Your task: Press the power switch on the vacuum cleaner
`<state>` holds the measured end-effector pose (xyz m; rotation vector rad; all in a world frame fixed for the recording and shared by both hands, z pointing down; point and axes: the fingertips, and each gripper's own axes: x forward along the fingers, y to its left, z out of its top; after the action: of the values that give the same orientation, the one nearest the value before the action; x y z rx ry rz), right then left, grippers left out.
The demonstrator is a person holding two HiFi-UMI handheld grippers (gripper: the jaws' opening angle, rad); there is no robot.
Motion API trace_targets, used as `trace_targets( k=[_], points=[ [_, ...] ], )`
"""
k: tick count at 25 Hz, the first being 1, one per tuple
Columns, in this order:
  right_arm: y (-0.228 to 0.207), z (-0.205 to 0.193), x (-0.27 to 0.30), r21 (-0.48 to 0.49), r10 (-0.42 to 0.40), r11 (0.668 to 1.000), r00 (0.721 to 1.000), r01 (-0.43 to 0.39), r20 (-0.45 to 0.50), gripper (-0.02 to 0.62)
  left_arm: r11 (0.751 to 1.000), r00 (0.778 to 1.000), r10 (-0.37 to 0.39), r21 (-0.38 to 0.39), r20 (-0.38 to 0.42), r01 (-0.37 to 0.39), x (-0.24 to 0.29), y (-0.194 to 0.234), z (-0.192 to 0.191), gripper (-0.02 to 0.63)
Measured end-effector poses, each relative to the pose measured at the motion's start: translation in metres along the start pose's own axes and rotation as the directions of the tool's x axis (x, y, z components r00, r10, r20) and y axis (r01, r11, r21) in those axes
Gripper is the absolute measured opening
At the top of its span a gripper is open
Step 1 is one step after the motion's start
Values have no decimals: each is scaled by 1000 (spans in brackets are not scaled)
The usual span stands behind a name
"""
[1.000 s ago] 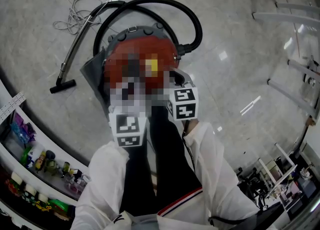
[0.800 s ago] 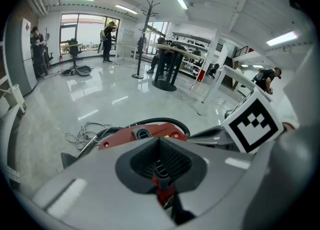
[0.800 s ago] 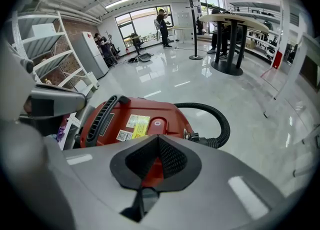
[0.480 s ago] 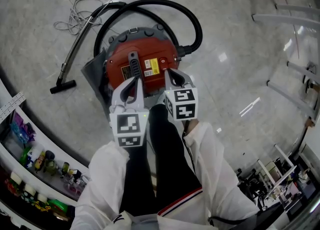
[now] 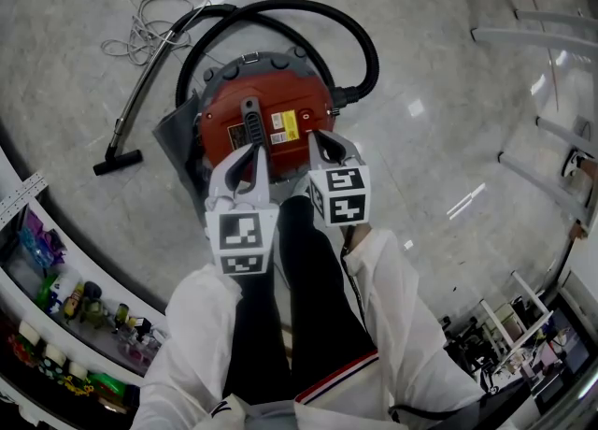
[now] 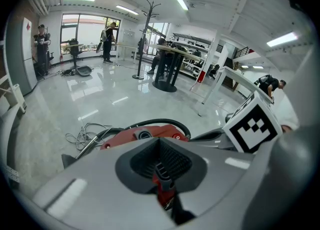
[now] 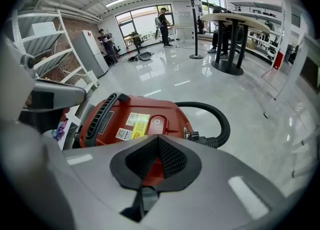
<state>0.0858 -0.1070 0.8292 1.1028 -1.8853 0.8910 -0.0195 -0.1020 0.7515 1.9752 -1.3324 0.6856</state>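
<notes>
Barely anything shifts since half a second ago. Left gripper (image 5: 249,150) and right gripper (image 5: 316,136) hover clenched and empty over the vacuum cleaner (image 5: 266,106), which sits on the floor at 12 o'clock. The likely power switch (image 7: 157,122) lies at 3 o'clock of the yellow label (image 7: 137,120). The right tip should press squarely, straight down.

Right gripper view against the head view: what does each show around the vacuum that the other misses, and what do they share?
Only the right gripper view: the oval button beside the yellow label, made out clearly, plus the coat stand and tall table beyond. Only the head view: the wand with its floor nozzle, the loose cable, the person's legs. Shared: the red vacuum cleaner, its black hose and ribbed handle.
</notes>
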Motion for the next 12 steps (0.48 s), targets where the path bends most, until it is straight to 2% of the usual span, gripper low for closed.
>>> trace_targets(
  k=[12],
  points=[
    [0, 0, 1, 12, -3, 1000, 1000, 3, 7, 2, 1000, 1000, -3, 0, -4, 3, 2, 0, -2, 0]
  ],
)
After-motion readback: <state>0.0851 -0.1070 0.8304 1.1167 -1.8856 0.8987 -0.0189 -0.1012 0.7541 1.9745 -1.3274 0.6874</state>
